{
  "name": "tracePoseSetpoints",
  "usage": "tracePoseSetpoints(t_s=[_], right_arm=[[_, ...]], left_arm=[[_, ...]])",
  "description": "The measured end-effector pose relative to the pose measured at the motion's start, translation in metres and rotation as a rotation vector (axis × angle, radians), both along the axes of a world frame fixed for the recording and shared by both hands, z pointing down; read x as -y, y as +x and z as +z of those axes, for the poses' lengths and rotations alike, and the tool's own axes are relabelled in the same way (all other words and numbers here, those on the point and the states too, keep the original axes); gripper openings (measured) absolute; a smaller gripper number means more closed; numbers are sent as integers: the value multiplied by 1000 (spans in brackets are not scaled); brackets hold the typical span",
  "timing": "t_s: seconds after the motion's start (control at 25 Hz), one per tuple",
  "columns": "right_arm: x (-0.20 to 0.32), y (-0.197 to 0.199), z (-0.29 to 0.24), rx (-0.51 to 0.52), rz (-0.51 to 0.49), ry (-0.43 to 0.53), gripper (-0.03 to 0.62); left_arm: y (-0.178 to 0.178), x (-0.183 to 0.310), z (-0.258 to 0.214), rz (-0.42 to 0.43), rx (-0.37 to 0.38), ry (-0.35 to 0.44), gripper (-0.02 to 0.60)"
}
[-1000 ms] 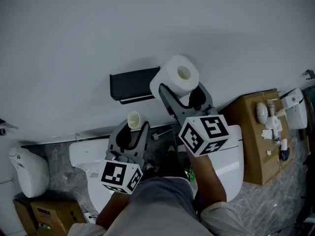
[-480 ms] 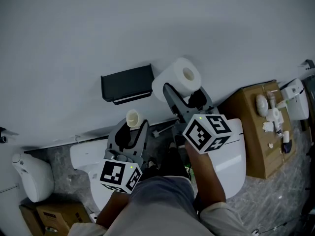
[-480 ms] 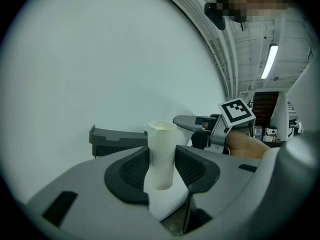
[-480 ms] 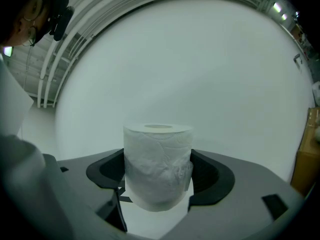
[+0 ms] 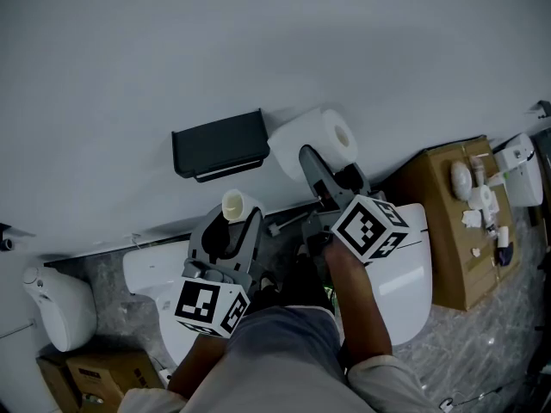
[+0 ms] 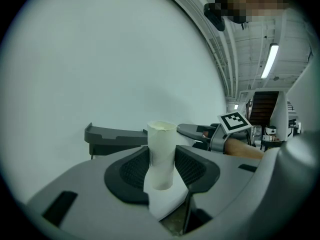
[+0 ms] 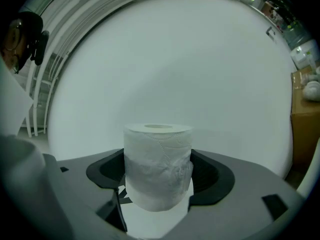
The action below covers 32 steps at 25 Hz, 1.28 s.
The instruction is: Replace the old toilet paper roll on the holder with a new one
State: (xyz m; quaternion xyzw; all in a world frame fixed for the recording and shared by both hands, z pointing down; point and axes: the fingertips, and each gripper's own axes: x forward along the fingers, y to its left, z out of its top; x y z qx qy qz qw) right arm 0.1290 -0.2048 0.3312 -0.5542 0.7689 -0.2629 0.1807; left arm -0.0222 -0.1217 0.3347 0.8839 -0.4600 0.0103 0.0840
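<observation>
Clamping new roll [image 5: 312,143] in right gripper [image 5: 327,167], just right of black holder [image 5: 218,140], axis lying along wall [image 5: 258,41] toward it; left gripper [image 5: 232,228] pinches empty core [image 5: 234,205] below.

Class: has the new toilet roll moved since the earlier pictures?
Yes, downward. The new toilet roll stood higher than the black holder; now it is level with its right end.
</observation>
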Motion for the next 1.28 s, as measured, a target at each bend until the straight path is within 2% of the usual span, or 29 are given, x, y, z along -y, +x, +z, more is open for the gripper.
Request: tracePoseSetpoints(t_s=[0.32,0.6,0.84,1.12,1.28], right_arm=[[2,9,25,102,23,-53,391],[11,-10,55,316,-24,-136,391],[21,-22,71,441,-45,-163,391],[29,-37,80,506,-58,-188,391],[33,-42,85,563,-34,-196,391]], left_arm=[[0,2,5,5,-1,-9,149],[0,2,7,-5,7,-16,149],[-4,2,9,-22,16,-17,149],[-9,1,14,-26,7,-34,149],[-17,1,12,-33,9,-29,149]])
